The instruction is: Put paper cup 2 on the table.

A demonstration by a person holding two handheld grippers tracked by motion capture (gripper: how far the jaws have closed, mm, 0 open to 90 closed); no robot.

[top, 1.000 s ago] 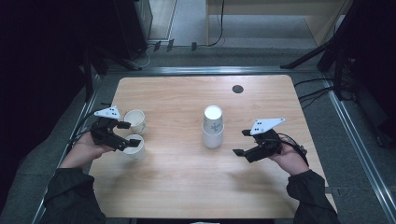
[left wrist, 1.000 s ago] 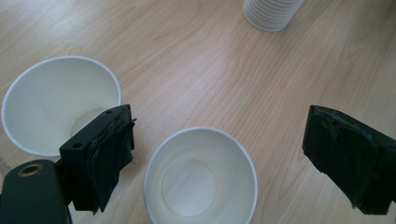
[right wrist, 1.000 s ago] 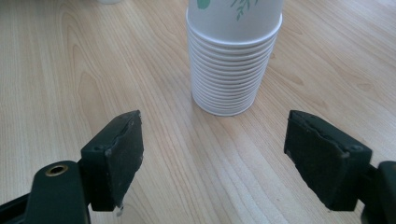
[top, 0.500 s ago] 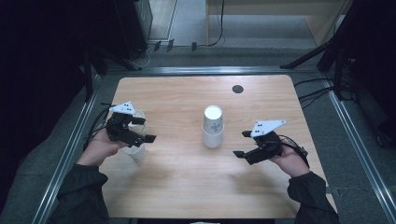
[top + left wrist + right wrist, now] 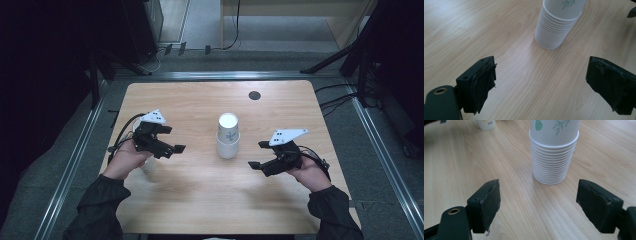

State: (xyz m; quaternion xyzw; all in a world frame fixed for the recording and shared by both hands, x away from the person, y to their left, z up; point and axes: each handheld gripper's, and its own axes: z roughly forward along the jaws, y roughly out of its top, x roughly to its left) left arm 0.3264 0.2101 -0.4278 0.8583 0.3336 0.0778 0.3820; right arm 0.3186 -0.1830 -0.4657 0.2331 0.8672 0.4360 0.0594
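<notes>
Table (image 5: 200,210) first: the stack of paper cups (image 5: 228,136) stands upside down at its middle, the landmark here. Change: left gripper (image 5: 169,147) has swung away from the single cups at the left edge and now faces the stack, empty. So cup drop-off looks finished, and the next pull from the stack is likely. A single cup (image 5: 486,124) sits well left of the stack. Left gripper jaws wide, touching nothing. Right gripper (image 5: 260,156), right of the stack, also gapes wide, empty, aimed at it.
</notes>
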